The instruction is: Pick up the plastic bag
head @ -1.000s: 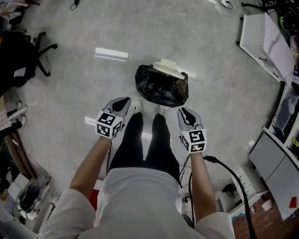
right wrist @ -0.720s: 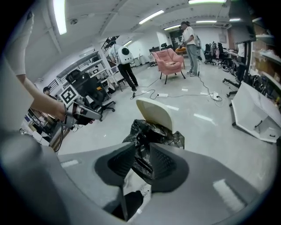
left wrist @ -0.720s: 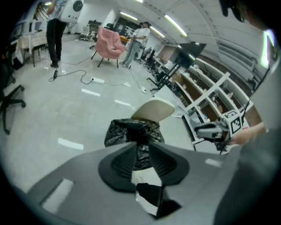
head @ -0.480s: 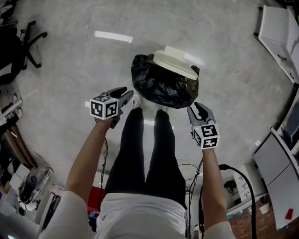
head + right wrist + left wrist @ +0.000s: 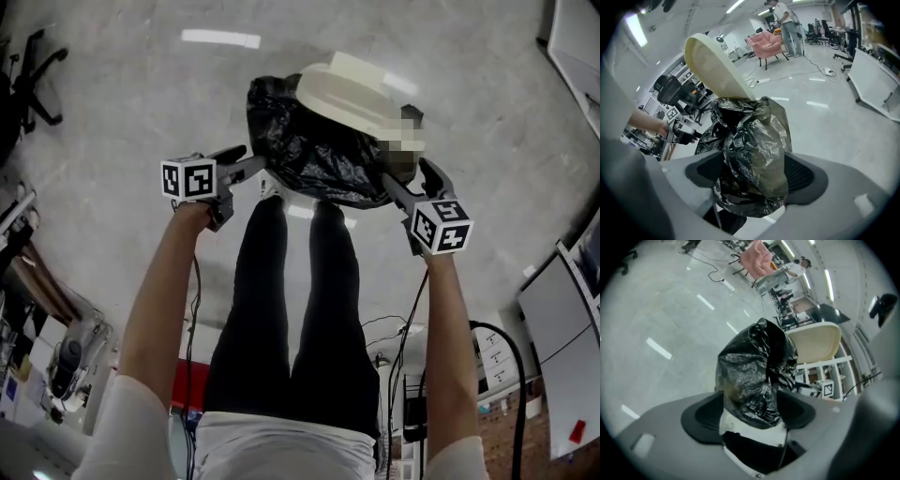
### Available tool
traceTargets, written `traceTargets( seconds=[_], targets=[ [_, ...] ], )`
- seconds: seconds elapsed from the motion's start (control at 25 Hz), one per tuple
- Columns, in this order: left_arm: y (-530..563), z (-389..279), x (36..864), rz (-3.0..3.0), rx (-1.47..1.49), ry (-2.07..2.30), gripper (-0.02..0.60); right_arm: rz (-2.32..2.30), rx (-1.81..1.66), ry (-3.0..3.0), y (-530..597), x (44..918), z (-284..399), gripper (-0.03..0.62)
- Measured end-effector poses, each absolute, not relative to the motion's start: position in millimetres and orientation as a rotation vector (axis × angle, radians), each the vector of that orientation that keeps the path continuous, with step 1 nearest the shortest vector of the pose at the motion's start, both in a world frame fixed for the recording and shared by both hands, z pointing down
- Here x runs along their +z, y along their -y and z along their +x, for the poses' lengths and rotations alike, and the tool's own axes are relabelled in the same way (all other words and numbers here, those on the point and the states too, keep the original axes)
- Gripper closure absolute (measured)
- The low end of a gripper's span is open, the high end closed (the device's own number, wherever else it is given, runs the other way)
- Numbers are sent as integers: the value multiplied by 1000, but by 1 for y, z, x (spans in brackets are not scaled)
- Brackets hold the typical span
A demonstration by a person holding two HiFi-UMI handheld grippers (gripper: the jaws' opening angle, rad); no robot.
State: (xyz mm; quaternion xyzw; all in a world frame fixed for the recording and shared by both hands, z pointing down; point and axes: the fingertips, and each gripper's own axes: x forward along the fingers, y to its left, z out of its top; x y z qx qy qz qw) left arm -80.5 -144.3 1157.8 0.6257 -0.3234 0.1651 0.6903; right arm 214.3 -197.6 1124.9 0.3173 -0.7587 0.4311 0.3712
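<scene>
A black plastic bag (image 5: 309, 155) stands on the grey floor in front of my feet, with a cream-coloured board (image 5: 352, 89) sticking out of its top. My left gripper (image 5: 248, 159) is at the bag's left edge, its jaws opening. In the left gripper view, crumpled bag plastic (image 5: 754, 376) lies between the wide-apart pads. My right gripper (image 5: 405, 178) is at the bag's right edge, jaws also opening. In the right gripper view a fold of the bag (image 5: 754, 154) fills the gap between the spread pads. The cream board (image 5: 715, 63) rises behind it.
My legs (image 5: 291, 309) stand just behind the bag. An office chair (image 5: 28, 75) is at the far left, white cabinets (image 5: 572, 37) at the right, a black cable (image 5: 497, 347) by my right arm. A pink chair (image 5: 766, 44) and a person (image 5: 787, 23) are far off.
Both grippers moved forward from beside my knees to the bag's two sides. Their jaws went from shut to wide apart. The bag looks larger as the head camera came lower.
</scene>
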Motion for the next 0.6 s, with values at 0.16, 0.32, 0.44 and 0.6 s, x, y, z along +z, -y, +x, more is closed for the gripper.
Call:
traceTargets(
  seconds=[0.16, 0.32, 0.44, 0.6],
  targets=[
    [151, -65, 1167, 1380, 261, 655, 225, 741, 1198, 1929, 198, 1152, 212, 125],
    [156, -66, 1186, 1403, 346, 727, 371, 612, 1325, 1939, 189, 1168, 194, 209],
    [152, -63, 1182, 1428, 383, 763, 501, 601, 1232, 1965, 183, 1162, 185, 478],
    [139, -65, 1165, 1417, 403, 792, 574, 637, 1181, 1933, 172, 1145, 180, 582]
  ],
)
